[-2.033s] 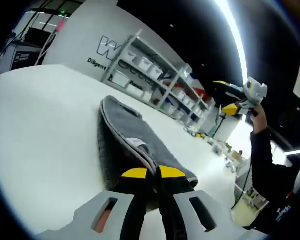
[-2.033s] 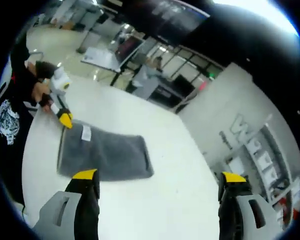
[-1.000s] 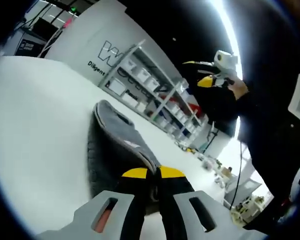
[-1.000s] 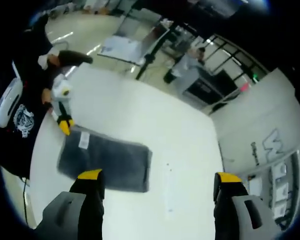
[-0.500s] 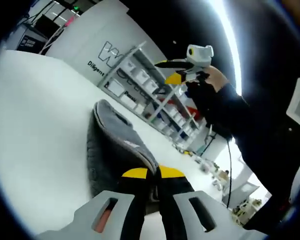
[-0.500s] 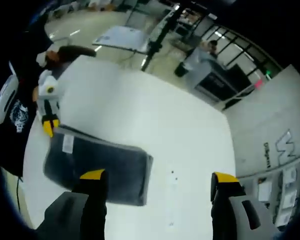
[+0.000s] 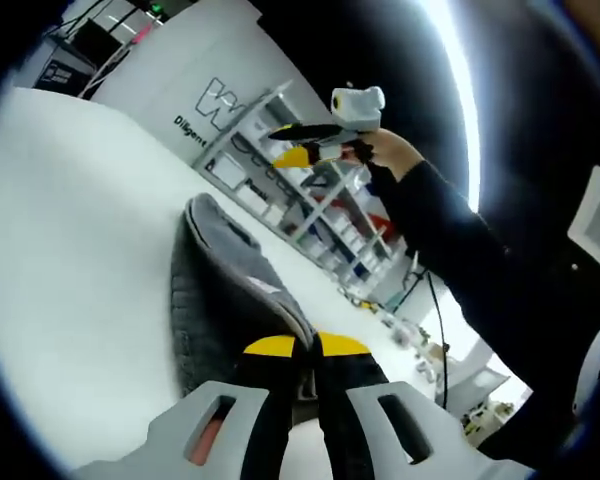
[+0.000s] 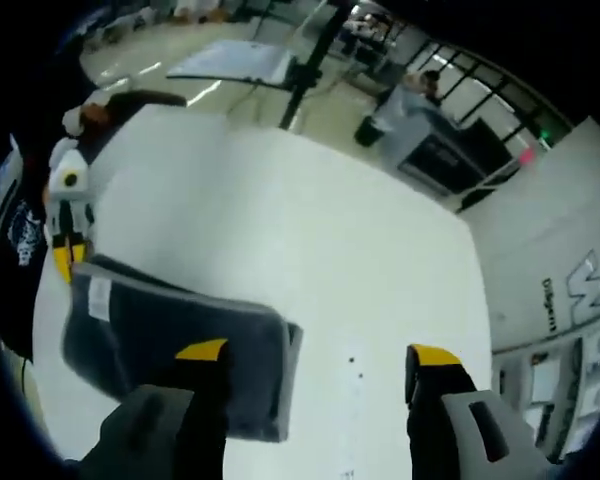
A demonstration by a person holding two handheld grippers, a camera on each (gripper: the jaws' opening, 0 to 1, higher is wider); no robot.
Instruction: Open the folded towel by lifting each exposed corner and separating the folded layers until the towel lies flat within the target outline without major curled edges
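Observation:
A folded grey towel (image 7: 216,285) lies on the white table (image 7: 70,220), stretching away from my left gripper (image 7: 306,346), which is shut on its near corner. The pinched edge stands slightly raised. In the right gripper view the towel (image 8: 180,335) shows a white label (image 8: 98,297) near the left gripper (image 8: 66,228), whose yellow tip meets the towel's left corner. My right gripper (image 8: 318,352) hangs open above the table over the towel's right end, nothing between its fingers. In the left gripper view the right gripper (image 7: 315,132) is held high by a hand in a dark sleeve.
Bare white tabletop (image 8: 310,210) spreads beyond the towel. Storage shelves (image 7: 280,175) and a lettered wall (image 7: 205,100) stand behind the table. Past the table's far edge are a desk (image 8: 235,62), a dark counter (image 8: 435,155) and a person (image 8: 420,90).
The right gripper has swung left across the left gripper view and come lower over the towel's right end. The left gripper stays shut on the same corner.

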